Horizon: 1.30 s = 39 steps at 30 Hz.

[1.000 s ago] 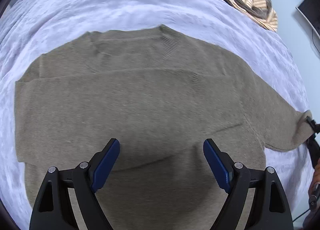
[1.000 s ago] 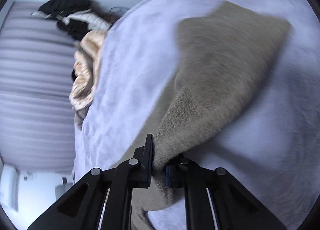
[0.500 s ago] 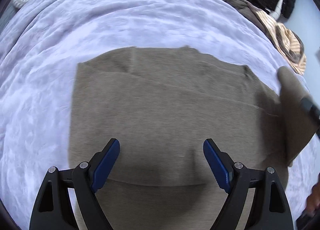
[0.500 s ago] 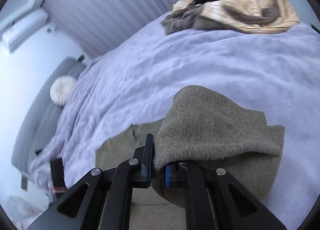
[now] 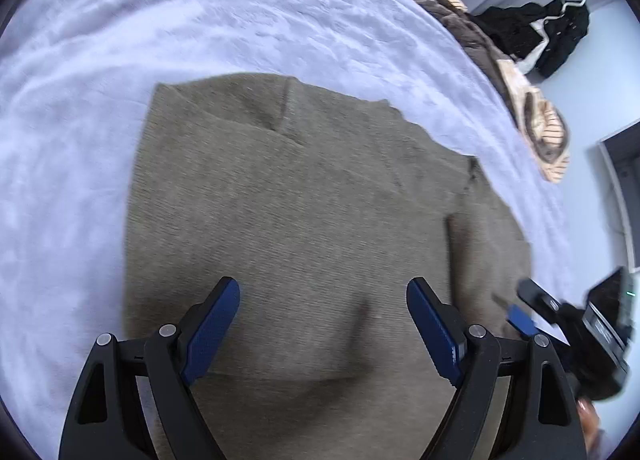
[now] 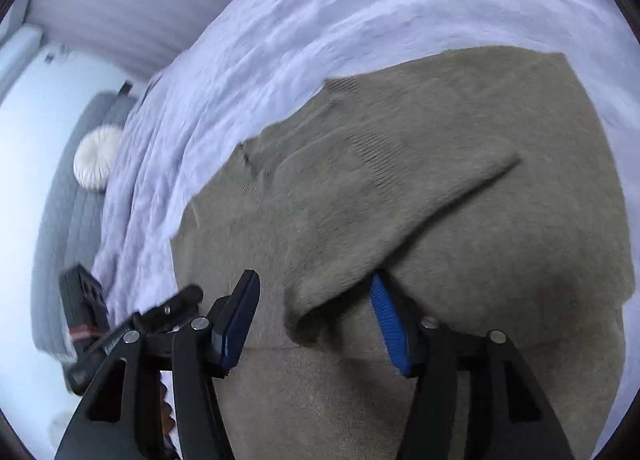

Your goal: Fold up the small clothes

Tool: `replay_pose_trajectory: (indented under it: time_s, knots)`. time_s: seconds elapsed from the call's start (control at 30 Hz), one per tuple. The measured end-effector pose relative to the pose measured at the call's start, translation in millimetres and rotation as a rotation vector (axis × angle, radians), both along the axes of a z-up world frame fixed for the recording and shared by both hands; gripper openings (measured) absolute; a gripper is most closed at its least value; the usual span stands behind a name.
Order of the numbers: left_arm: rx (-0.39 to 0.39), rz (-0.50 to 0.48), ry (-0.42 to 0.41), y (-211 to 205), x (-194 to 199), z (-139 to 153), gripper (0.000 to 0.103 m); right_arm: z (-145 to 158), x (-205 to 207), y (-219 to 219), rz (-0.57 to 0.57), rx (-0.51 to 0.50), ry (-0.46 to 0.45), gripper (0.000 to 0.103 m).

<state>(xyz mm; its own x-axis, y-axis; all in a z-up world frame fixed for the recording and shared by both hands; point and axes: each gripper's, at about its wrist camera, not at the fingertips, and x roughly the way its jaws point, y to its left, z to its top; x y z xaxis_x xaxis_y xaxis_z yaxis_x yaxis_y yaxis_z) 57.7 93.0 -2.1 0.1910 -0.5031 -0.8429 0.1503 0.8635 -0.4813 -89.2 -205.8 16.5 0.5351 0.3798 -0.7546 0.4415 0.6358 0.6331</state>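
Note:
An olive knit sweater [image 5: 300, 200] lies flat on a lavender bedspread [image 5: 200, 20]. My left gripper [image 5: 323, 292] hangs open over the sweater's lower body, with only flat knit between its blue pads. In the right wrist view, one sleeve [image 6: 400, 188] lies folded diagonally across the sweater [image 6: 500, 300]. The sleeve's end sits between the jaws of my right gripper [image 6: 314, 292]. Those jaws are opening, and the left pad stands clear of the cloth. My right gripper [image 5: 524, 302] also shows at the sweater's right edge in the left wrist view.
A heap of brown and striped clothes [image 5: 532, 112] lies at the bed's far right edge, with black garments [image 5: 540, 32] on the floor beyond. A round white cushion [image 6: 98, 158] rests against a grey headboard [image 6: 68, 220]. Bedspread [image 6: 320, 20] surrounds the sweater.
My right gripper swung the pinched sleeve in from the side and over the sweater's body, then its jaws parted. The sleeve now rests on the body. My left gripper shifted sideways, still open.

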Motion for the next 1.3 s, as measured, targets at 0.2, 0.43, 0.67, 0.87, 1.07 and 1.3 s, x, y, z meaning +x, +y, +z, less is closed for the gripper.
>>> replay_pose_trajectory:
  time_s: [0.2,0.43,0.67,0.87,1.07,1.3]
  knots:
    - [-0.175,0.029,0.085,19,4,-10,0.086,2,43,-4,-0.022,-0.021,-0.017,0.011]
    - [-0.419,0.086,0.187,46,12,-24,0.086,41,74,137,0.55,-0.293,-0.147,0.01]
    - [-0.393,0.072,0.204,42,15,-30,0.086,6,51,191,0.743,-0.379,-0.003,0.018]
    - [-0.335,0.051,0.194,32,18,-25,0.086,5,4,105,0.485,-0.222,0.081,0.052]
    - [-0.167,-0.005,0.153,15,14,-13,0.07,-4,-61,-18,-0.021,-0.043,0.114,0.052]
    - [-0.029,-0.078,0.093,-3,15,0,0.009,-32,-74,-77,-0.334,0.163,0.089,0.006]
